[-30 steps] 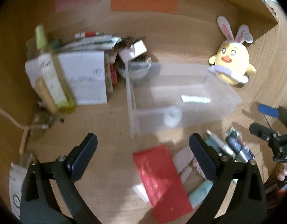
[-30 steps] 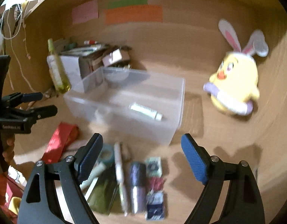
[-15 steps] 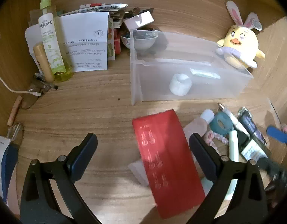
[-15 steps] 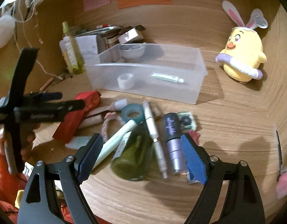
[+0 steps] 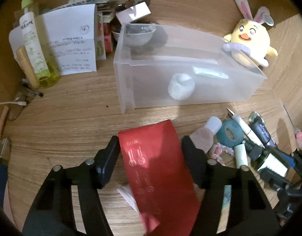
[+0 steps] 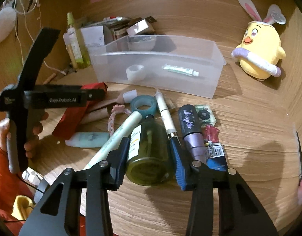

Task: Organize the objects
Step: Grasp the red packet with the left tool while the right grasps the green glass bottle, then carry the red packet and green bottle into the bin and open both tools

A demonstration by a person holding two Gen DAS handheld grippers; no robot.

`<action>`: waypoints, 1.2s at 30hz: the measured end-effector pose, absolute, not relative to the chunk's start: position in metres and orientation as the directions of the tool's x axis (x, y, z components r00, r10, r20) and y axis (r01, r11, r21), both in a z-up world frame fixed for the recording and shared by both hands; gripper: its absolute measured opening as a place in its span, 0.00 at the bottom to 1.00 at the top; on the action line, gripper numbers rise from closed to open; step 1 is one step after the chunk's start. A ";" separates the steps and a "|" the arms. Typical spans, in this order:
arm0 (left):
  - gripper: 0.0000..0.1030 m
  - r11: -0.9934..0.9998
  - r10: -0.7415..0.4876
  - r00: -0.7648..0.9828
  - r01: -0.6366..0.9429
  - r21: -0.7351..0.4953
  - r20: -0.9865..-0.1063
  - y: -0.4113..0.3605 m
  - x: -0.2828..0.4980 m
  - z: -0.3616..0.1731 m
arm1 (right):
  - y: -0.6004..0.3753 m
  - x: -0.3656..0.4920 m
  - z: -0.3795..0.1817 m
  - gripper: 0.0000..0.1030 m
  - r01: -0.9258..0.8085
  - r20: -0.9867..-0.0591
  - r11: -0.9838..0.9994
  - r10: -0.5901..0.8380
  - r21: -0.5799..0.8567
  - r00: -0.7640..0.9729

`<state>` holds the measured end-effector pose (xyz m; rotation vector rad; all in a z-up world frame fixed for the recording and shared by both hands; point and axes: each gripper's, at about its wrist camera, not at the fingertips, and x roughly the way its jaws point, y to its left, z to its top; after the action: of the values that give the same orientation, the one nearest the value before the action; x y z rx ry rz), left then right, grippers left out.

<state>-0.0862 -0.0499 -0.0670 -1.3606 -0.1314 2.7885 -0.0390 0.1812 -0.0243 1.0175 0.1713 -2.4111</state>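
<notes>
A clear plastic bin (image 5: pixel 127 90) (image 6: pixel 213 86) stands on the wooden desk, holding a white tape roll (image 5: pixel 180 86) and a small tube (image 6: pixel 180 70). My left gripper (image 5: pixel 150 151) has its fingers against both edges of a red envelope (image 5: pixel 156 169) lying on the desk. My right gripper (image 6: pixel 149 149) has its fingers against both sides of a dark green glass bottle (image 6: pixel 149 153) lying on its side. Around the bottle lie a teal tape roll (image 6: pixel 144 104), a white pen (image 6: pixel 166 112), a purple tube (image 6: pixel 190 129) and a pale green tube (image 6: pixel 115 135).
A yellow chick plush (image 6: pixel 259 57) stands right of the bin. A green spray bottle (image 5: pixel 33 45), papers (image 5: pixel 72 39) and a bowl (image 5: pixel 139 33) crowd the back left. A wooden wall rises on the right. Small packets (image 6: pixel 210 135) lie beside the purple tube.
Both grippers moved down and forward and narrowed: the left one onto the red envelope, the right one around the green bottle.
</notes>
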 end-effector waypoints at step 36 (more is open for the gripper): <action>0.52 -0.996 0.074 -0.795 -0.025 -0.089 -0.602 -0.052 -0.129 0.046 | 0.164 -0.162 0.067 0.37 0.491 -0.554 -0.870 -0.426 0.035 -0.715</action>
<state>-0.1287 -0.0522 0.0462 -0.9864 -0.1183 2.9250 -0.1618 0.1641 0.0667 0.7749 0.1558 -2.5193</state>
